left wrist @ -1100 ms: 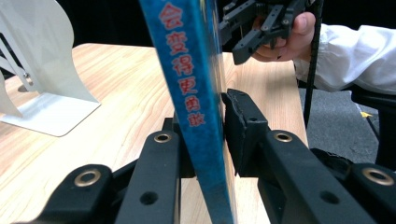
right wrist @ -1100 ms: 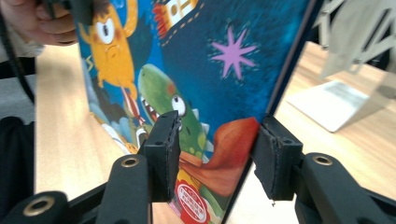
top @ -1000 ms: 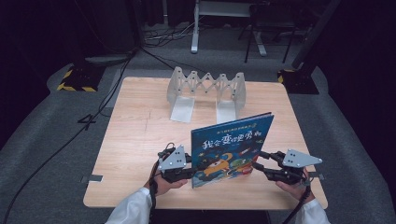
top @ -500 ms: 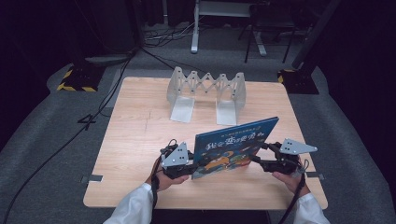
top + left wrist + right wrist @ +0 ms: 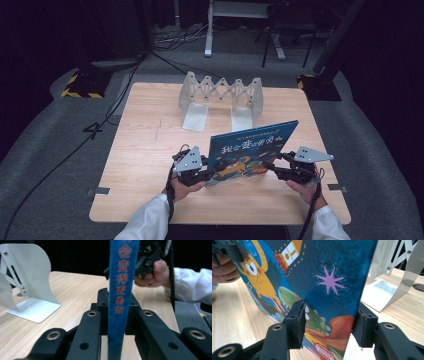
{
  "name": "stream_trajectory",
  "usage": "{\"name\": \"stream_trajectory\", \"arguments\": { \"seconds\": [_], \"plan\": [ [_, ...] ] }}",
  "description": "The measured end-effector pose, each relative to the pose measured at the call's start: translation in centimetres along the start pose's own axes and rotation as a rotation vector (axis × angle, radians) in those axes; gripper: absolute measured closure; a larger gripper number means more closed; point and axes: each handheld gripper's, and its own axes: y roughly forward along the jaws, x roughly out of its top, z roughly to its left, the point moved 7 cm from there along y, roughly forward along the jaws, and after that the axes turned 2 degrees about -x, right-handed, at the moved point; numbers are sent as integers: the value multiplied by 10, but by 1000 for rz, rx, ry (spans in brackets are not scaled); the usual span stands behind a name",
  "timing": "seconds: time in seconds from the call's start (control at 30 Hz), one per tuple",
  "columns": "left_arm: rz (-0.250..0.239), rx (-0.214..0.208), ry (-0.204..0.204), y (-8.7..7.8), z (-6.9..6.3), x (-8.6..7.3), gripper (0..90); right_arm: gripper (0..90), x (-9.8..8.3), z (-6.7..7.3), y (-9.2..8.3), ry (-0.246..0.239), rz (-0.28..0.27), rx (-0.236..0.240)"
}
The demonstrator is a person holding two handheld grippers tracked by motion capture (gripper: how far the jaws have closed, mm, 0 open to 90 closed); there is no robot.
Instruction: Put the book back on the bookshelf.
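- We hold a blue picture book (image 5: 250, 152) near the table's (image 5: 145, 150) near edge, right of its middle, leaning back from upright, its lower edge low over the wood; we cannot tell whether it touches.
- Our left gripper (image 5: 206, 174) is clamped on the book's spine edge: in the left gripper view the blue spine (image 5: 122, 290) with red characters rises straight up between the two black jaws, which press it from both sides.
- Our right gripper (image 5: 272, 167) sits at the book's opposite edge. In the right gripper view the cover (image 5: 329, 285), with its purple star and orange creature, stands between the jaws: the left pad (image 5: 298, 322) lies against the cover, the right pad (image 5: 363, 327) stands just behind the book's edge, and we cannot tell whether it touches. These jaws have just been closing with the book between them.
- So the book spans the space between our two grippers, one at each lower side, both hands (image 5: 186, 189) close to the near edge.
- Farther off, towards the far edge at about its middle, stands an expanding metal book rack (image 5: 220, 97) with a scissor lattice and upright end plates. Its slots hold nothing, and it stands well apart from the book.
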Motion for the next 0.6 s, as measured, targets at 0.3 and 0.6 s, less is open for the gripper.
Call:
{"name": "stream_trajectory", "arguments": {
  "seconds": [0.3, 0.6],
  "plan": [
    [-34, 2, -12, 5, 2, 2, 748, 537, -2, 0, -1, 8, -32, 0],
    [-36, 42, 18, 10, -1, 11, 686, 534, -3, 0, -2, 15, -37, 1]
  ]
}}
